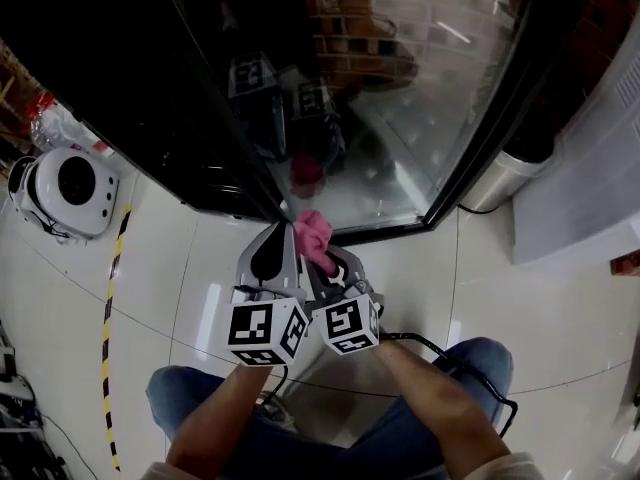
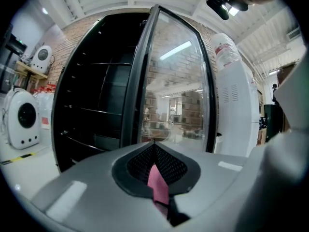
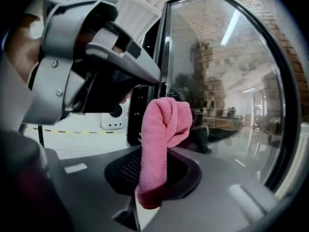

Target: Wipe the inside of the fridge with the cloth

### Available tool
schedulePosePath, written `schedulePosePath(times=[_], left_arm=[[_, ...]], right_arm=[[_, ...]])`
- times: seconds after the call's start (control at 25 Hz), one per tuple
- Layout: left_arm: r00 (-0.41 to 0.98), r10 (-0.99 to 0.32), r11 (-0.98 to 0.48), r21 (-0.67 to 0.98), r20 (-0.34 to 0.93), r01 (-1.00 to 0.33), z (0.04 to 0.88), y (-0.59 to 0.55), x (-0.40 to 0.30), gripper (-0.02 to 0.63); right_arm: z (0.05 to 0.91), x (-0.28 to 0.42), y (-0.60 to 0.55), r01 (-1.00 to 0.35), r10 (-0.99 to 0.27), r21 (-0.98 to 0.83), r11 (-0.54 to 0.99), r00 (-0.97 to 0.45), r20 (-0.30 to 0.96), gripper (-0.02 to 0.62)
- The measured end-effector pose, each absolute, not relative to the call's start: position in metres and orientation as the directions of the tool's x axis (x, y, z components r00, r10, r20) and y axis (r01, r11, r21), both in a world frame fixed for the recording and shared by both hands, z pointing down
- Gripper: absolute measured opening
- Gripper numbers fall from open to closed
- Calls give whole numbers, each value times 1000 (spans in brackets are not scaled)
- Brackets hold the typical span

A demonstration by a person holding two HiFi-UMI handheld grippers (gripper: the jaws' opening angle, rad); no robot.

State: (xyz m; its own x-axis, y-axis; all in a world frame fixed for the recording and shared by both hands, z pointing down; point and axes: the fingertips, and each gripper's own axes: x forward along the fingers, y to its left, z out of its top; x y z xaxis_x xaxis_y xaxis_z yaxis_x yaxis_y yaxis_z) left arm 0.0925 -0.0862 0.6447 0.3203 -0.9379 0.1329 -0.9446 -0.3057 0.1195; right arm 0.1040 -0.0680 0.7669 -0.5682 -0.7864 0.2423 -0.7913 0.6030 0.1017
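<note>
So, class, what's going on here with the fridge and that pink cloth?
A person faces the open fridge, a hand-held gripper in each hand. The right hand-held gripper is shut on a pink cloth sticking up. A pink corner is also pinched in the left hand-held gripper. Both are by the glass door, outside the fridge.

Overhead and low views, shared fridge (image 2: 96, 105)

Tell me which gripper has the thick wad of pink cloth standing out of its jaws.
The right gripper: the bunched cloth rises from its shut jaws. The left gripper shows only a thin pink sliver of it between its jaws.
</note>
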Motion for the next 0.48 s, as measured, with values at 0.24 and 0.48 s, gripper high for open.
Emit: schedulePosePath(times=[0.24,0.48], left_arm=[[331,-930,-314,123,158,-942,656,-83,72,11],[359,-919,-335,155,163,-929,657,-89,80,11]], right_arm=[[799,84,-77,-796,-773,78,600,-552,312,61],[814,101,-76,-802,-776,110,587,-519,358,60]])
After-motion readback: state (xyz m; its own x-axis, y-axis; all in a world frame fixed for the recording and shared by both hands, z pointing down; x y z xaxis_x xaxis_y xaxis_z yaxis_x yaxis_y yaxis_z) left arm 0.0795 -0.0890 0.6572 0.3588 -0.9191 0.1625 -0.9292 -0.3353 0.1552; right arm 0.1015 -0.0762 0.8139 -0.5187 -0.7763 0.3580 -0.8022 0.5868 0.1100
